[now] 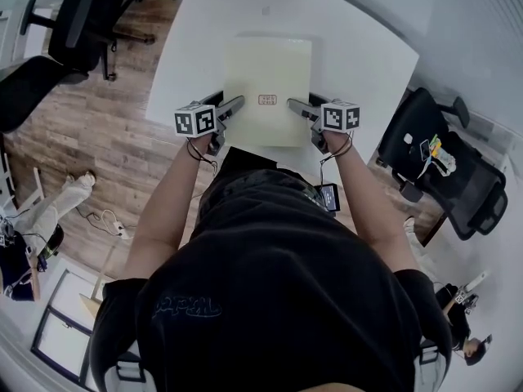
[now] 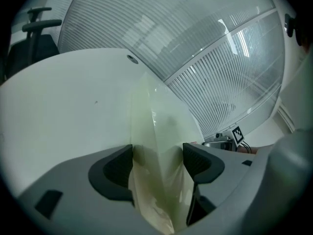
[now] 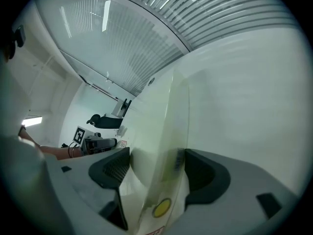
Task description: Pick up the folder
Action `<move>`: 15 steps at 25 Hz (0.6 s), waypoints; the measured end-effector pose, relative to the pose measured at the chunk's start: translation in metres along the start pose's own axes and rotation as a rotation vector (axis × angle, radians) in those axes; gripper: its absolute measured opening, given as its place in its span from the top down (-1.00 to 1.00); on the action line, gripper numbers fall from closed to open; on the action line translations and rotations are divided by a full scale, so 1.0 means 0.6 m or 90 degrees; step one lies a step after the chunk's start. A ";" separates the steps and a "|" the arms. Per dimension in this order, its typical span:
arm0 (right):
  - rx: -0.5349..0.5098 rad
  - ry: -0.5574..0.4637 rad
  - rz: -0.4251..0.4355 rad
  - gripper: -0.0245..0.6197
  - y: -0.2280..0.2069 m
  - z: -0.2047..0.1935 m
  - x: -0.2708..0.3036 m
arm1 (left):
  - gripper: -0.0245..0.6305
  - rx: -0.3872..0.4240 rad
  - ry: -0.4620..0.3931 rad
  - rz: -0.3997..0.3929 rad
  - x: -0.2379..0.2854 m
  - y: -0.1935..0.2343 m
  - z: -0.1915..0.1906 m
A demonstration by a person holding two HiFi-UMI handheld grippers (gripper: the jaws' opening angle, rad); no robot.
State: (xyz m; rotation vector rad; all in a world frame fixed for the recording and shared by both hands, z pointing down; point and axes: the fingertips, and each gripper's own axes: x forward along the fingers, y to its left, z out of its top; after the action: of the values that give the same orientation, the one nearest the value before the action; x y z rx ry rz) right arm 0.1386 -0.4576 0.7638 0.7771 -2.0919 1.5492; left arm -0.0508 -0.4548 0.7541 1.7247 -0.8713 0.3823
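Not a word or number here can be read. The pale folder carries a small reddish label, midway across and a little toward its near edge, but the print is too small to make out. The left cube and the right cube show black-and-white square patterns, which are coded marks rather than letters. The back of the person's black shirt has faint blue lettering on its left side, too blurred to read. In the right gripper view, a round yellow sticker sits on the folder's near end, with no print visible on it.
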 end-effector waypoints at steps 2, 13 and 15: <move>-0.002 0.008 -0.003 -0.13 0.000 0.000 0.000 | -0.10 0.003 0.000 -0.001 0.001 0.004 0.000; -0.002 0.003 -0.010 -0.12 0.014 0.010 -0.004 | -0.08 -0.004 -0.015 -0.009 -0.006 0.004 0.007; -0.017 -0.001 -0.003 -0.12 0.028 0.010 -0.011 | -0.08 0.002 -0.025 -0.017 -0.013 -0.010 0.005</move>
State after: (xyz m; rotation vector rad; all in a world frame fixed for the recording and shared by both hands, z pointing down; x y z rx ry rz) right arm 0.1325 -0.4585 0.7457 0.7741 -2.1053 1.5162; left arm -0.0522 -0.4542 0.7442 1.7493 -0.8759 0.3331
